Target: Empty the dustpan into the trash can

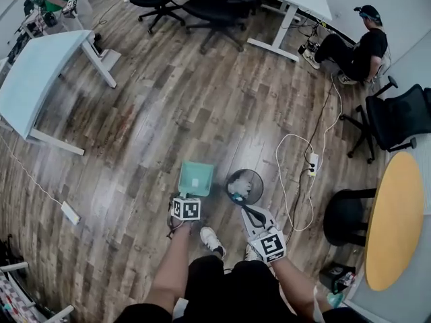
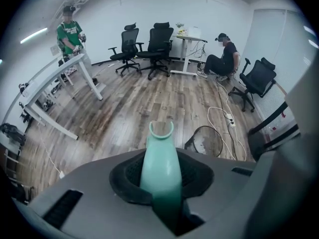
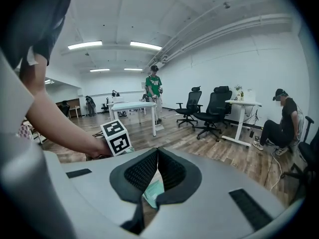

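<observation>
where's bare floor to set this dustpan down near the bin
Bare wood floor stretches beyond the teal plastic dustpan, between the white desk and the white cable. Crowded: right of the black mesh trash can, with cable and white power strip; near side, the person's shoes.

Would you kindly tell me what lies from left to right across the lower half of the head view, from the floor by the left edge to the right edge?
White box on a cord → dustpan → trash can → power strip → round yellow table.
</observation>
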Demonstrator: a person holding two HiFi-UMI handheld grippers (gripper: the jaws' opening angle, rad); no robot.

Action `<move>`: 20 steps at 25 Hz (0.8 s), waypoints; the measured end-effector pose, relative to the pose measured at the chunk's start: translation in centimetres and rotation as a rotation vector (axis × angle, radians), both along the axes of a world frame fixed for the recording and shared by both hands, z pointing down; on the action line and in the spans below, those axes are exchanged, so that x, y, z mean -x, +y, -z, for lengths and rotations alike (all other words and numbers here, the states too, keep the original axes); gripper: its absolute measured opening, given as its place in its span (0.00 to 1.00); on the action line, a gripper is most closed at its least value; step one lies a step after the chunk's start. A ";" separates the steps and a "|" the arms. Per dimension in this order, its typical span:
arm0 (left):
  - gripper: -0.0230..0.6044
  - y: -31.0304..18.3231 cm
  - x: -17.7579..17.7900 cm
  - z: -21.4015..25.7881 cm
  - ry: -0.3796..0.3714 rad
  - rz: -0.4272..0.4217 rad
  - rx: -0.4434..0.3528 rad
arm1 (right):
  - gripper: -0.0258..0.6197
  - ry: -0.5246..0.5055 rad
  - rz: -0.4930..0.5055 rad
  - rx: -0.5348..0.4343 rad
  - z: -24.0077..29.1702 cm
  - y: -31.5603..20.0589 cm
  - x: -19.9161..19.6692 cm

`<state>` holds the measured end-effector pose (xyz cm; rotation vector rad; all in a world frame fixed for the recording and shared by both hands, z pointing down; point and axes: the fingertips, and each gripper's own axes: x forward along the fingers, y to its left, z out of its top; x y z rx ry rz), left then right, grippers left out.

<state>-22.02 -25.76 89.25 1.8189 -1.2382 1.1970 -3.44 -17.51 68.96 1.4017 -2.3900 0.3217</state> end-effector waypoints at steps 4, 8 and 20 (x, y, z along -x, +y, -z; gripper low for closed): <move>0.20 0.3 -1.0 -0.9 -0.017 -0.032 0.005 | 0.08 0.007 -0.018 0.022 0.0 1.0 -1.3; 0.20 0.5 -1.2 -1.5 -0.022 -0.028 -0.009 | 0.08 0.005 -0.019 0.030 -0.1 1.2 -2.0; 0.39 0.5 -1.3 2.8 0.019 -0.007 -0.210 | 0.08 -0.017 0.027 0.000 0.8 0.9 -1.1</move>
